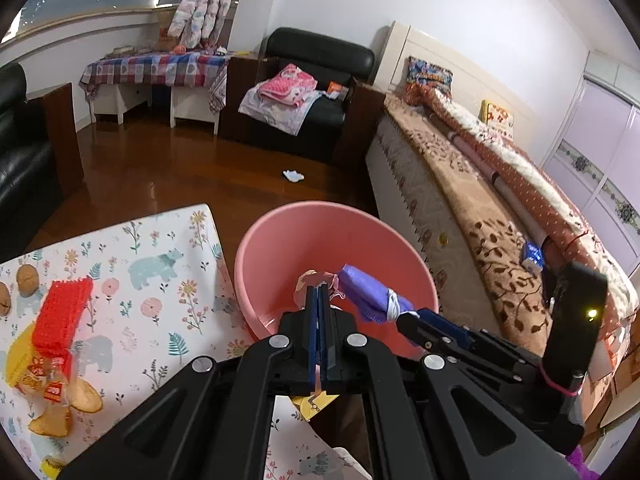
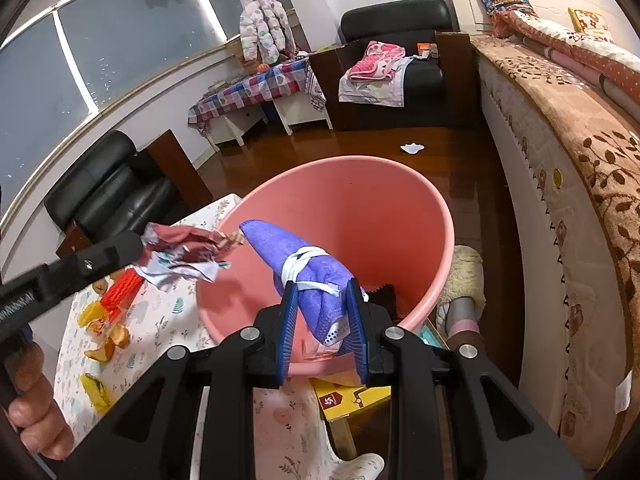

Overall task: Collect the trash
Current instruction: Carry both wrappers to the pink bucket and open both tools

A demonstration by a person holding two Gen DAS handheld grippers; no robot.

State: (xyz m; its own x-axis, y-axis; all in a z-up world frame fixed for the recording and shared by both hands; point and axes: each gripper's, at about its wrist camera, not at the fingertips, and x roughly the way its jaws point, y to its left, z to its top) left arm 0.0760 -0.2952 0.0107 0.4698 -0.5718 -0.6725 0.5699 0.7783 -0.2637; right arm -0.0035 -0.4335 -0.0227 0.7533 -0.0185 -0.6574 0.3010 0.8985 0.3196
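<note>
Your left tongs [image 1: 319, 294] are clenched tight on a crumpled wrapper [image 2: 188, 250], reddish-brown and silvery, which hangs over the left rim of the pink basin [image 2: 400, 184] in the right wrist view. Your right tongs [image 2: 324, 300] are grasping a rolled purple cloth bundle [image 2: 296, 256] tied with a white band, its free end pointing up and left above the basin's mouth; in the left wrist view the same bundle [image 1: 370, 294] sits just right of centre, over the basin [image 1: 280, 232]. The basin stands at the edge of the desk [image 1: 160, 280] with the floral and bear-print cover. At lower left of the left wrist view, more litter lies on the desk: a red ridged piece [image 1: 62, 314], orange peels [image 1: 82, 398] and two walnuts [image 1: 27, 276]. A white scrap [image 1: 293, 176] lies on the wooden floor [image 1: 180, 168] near frame centre, in front of the black armchair [image 1: 316, 80]. Your hand [image 2: 32, 400] shows at the lower left of the right wrist view.
</note>
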